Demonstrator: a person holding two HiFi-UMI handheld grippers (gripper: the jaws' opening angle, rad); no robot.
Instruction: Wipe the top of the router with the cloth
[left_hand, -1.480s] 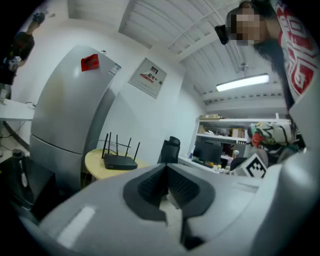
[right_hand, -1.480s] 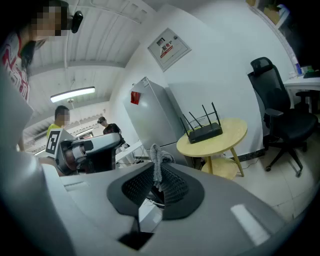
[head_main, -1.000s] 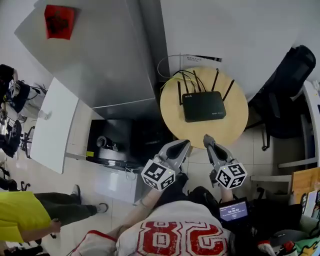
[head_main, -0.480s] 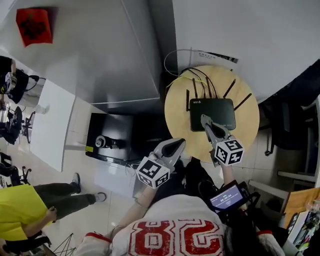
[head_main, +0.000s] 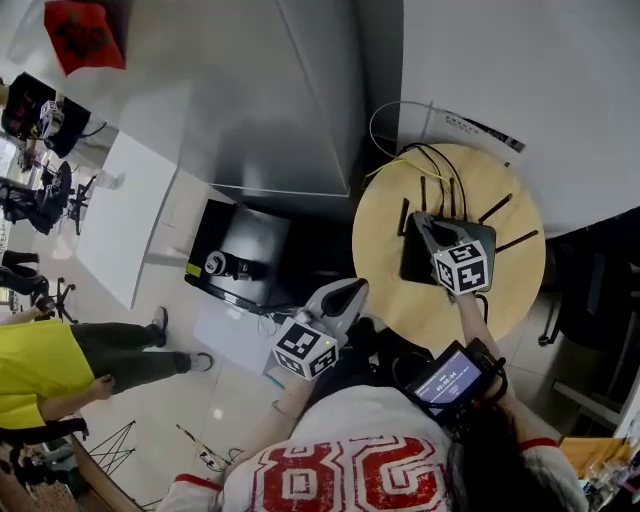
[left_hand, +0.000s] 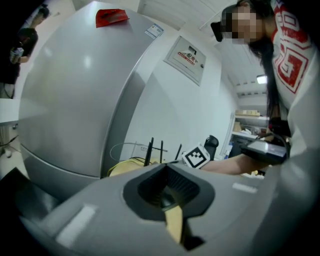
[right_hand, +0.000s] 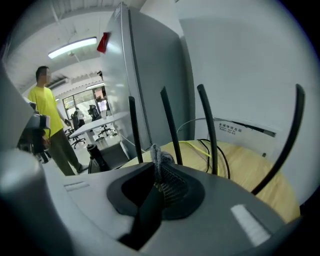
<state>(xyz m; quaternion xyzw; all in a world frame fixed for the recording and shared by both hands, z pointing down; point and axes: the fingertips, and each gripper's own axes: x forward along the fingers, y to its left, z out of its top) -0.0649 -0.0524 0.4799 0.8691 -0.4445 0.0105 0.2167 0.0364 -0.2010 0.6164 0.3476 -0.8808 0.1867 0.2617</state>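
A black router (head_main: 480, 236) with several upright antennas (right_hand: 170, 125) lies on a round wooden table (head_main: 430, 312). My right gripper (head_main: 422, 224) hovers right over the router's top and hides most of it. In the right gripper view its jaws (right_hand: 157, 172) are shut on a small grey cloth (right_hand: 159, 156), whose tuft sticks up past the tips between two antennas. My left gripper (head_main: 348, 292) hangs off the table's near-left edge with nothing in it, jaws together (left_hand: 167, 192). From there the antennas (left_hand: 150, 149) and the right gripper's marker cube (left_hand: 196, 157) show ahead.
Yellow and black cables (head_main: 420, 158) run off the table's back toward a white strip (head_main: 482, 128) on the wall. A big grey cabinet (head_main: 250, 100) stands left of the table, with a black machine (head_main: 240, 262) below. A person in yellow (head_main: 45, 375) stands far left.
My right gripper has moved forward from the table's near edge to above the router. The left gripper has stayed beside the table edge. The head view has shifted.
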